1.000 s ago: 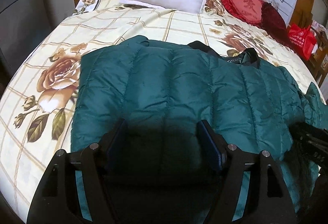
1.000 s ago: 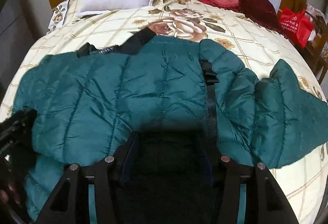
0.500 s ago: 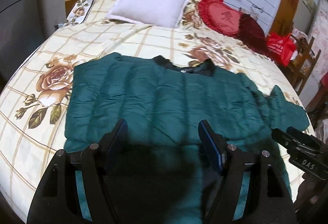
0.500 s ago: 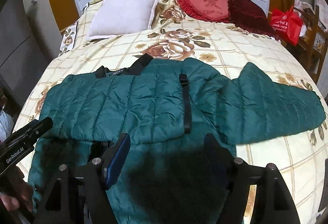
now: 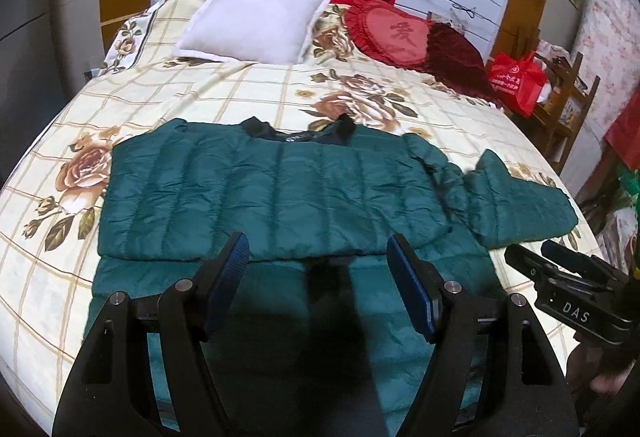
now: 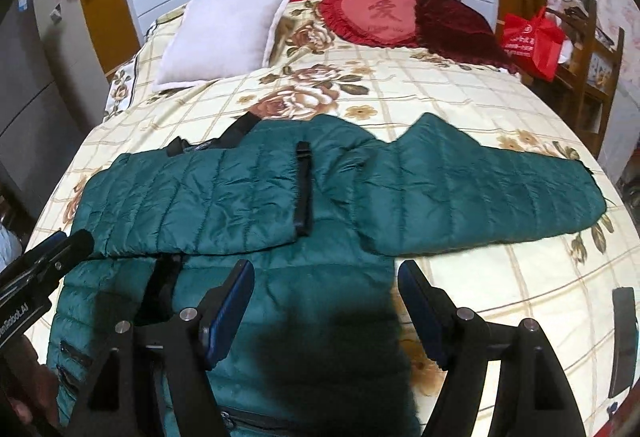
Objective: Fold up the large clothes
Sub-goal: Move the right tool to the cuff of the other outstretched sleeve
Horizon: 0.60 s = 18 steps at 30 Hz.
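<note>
On the bed [image 5: 224, 97], the jacket [image 5: 280, 189] lies below both released grippers, left [image 5: 320, 281], right [image 6: 326, 307] marked "DAS".

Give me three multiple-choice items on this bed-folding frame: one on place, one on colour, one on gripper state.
1. Where does the jacket's unfolded sleeve lie?
A. Out toward the bed's right side
B. Across the white pillow
C. Off the bed's foot

2. What colour is the jacket?
A. Dark green
B. Red
C. White

3. How are the grippers?
A. Both shut on fabric
B. Both open, holding nothing
C. One open, one shut

Answers: 1 A, the sleeve spreads over the floral bedspread rightward; 2 A, its quilting is dark green; 3 B, left gripper and right gripper show wide gaps.
</note>
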Available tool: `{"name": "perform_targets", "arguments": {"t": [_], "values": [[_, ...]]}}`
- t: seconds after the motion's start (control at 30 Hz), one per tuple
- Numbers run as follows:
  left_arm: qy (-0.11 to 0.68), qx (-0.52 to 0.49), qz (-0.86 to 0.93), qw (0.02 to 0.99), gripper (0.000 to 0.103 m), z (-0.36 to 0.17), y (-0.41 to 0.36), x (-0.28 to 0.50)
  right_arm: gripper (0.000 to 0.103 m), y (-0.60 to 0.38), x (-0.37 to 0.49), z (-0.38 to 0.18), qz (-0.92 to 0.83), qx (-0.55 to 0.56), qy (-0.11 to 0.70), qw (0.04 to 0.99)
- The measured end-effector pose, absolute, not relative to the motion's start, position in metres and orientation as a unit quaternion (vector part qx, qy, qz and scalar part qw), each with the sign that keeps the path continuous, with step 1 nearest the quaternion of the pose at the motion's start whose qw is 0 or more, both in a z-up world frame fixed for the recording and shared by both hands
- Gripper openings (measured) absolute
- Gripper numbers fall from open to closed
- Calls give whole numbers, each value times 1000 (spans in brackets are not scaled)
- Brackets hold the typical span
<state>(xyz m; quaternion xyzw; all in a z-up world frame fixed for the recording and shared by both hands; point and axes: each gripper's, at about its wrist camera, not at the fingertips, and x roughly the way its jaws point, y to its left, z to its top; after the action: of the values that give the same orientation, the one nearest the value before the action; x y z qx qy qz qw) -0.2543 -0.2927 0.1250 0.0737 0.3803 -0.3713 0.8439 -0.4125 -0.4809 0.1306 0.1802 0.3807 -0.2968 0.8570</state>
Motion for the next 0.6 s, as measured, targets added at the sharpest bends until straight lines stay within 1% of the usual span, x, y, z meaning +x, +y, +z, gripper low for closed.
{"name": "perform_targets", "arguments": {"t": [0.6], "values": [[391, 86, -390, 829, 72, 110, -329, -278, 72, -554, -466, 119, -370, 206, 372, 826]]}}
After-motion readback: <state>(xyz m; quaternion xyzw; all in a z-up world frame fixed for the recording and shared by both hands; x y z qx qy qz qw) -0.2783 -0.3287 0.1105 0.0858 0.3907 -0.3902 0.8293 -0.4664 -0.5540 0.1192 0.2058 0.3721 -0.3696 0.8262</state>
